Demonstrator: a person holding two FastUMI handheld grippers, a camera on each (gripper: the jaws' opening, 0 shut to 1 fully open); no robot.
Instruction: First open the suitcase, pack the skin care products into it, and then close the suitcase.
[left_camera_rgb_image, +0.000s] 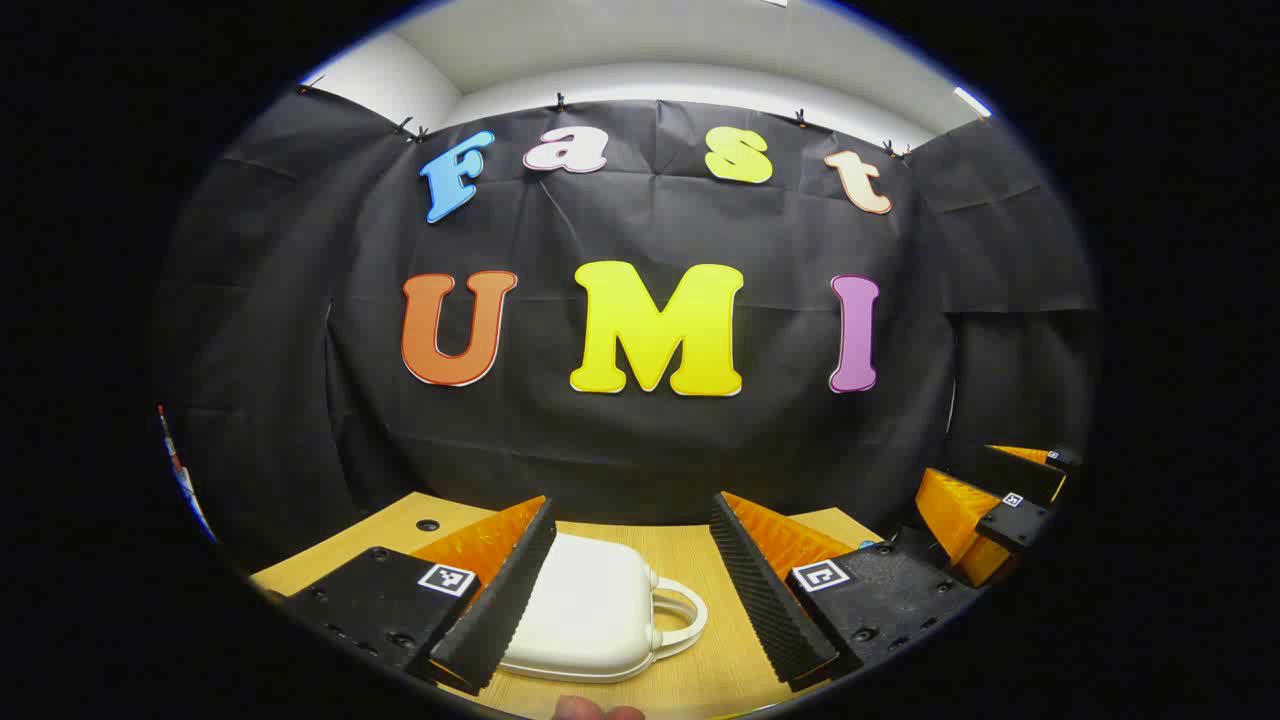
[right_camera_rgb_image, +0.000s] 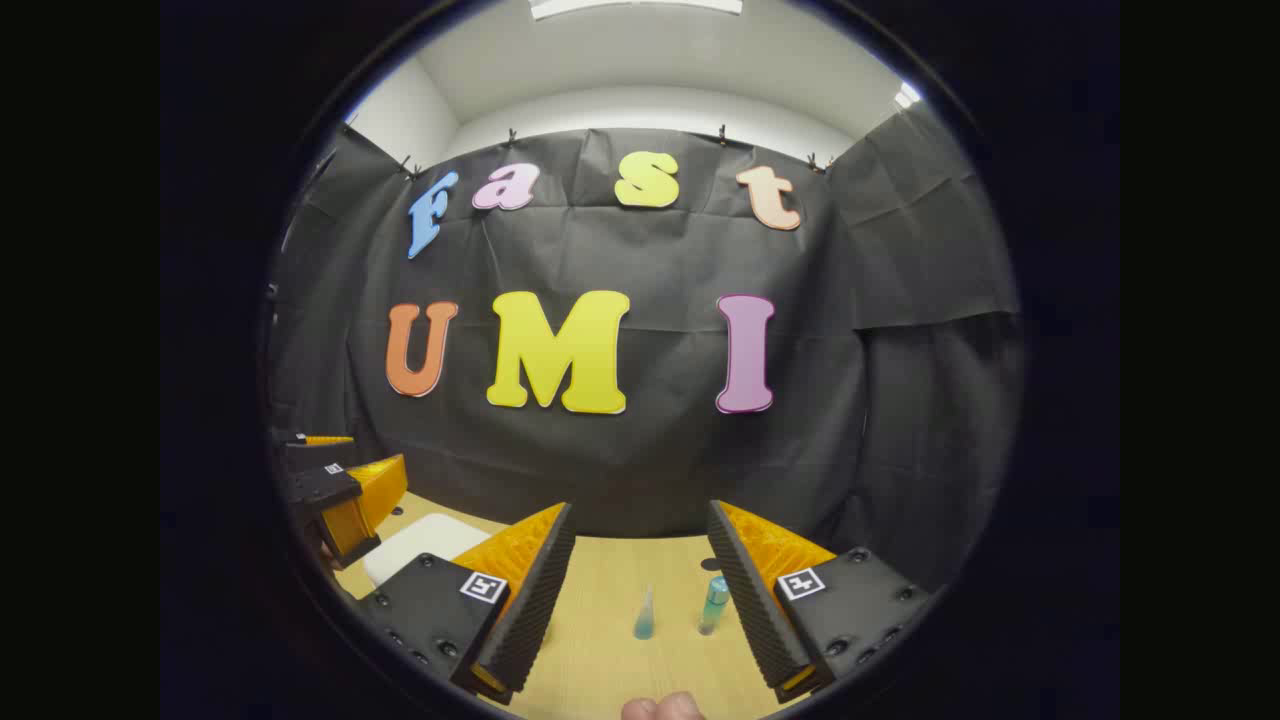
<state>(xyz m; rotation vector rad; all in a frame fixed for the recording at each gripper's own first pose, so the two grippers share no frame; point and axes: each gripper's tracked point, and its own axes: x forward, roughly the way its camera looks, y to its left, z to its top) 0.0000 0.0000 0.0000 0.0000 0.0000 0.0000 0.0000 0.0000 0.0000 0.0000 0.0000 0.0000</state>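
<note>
- Lying flat on the wooden table (left_camera_rgb_image: 690, 545), the white suitcase (left_camera_rgb_image: 590, 620) is seen closed, with its loop handle (left_camera_rgb_image: 683, 615) turned to the right in the left gripper view.
- The table is backed by the black cloth wall (left_camera_rgb_image: 650, 440) of the booth, and a small dark hole (left_camera_rgb_image: 428, 524) is seen in the table top at the far left.
- The left gripper (left_camera_rgb_image: 636, 585) is held above the table with its jaws spread wide and nothing pinched between them. The suitcase is seen low in the gap between the two fingers, nearer the left finger, which hides part of its left side. It is not touched by either finger.
- The right gripper (right_camera_rgb_image: 640, 590) is also held with its jaws spread wide and nothing between them. It is seen at the far right edge of the left gripper view too.
- In the right gripper view, the suitcase is seen off to the left, past the left finger, and the other gripper is seen beside it.
- Two skin care products are stood upright on the table, seen in the gap between the right gripper's fingers: a teal bottle (right_camera_rgb_image: 713, 605) near the right finger, and a small cone-shaped bottle (right_camera_rgb_image: 645, 614) just left of it. The two are set apart and are not touched.
- A fingertip (right_camera_rgb_image: 660, 708) of the person is seen at the very bottom of the right gripper view.
</note>
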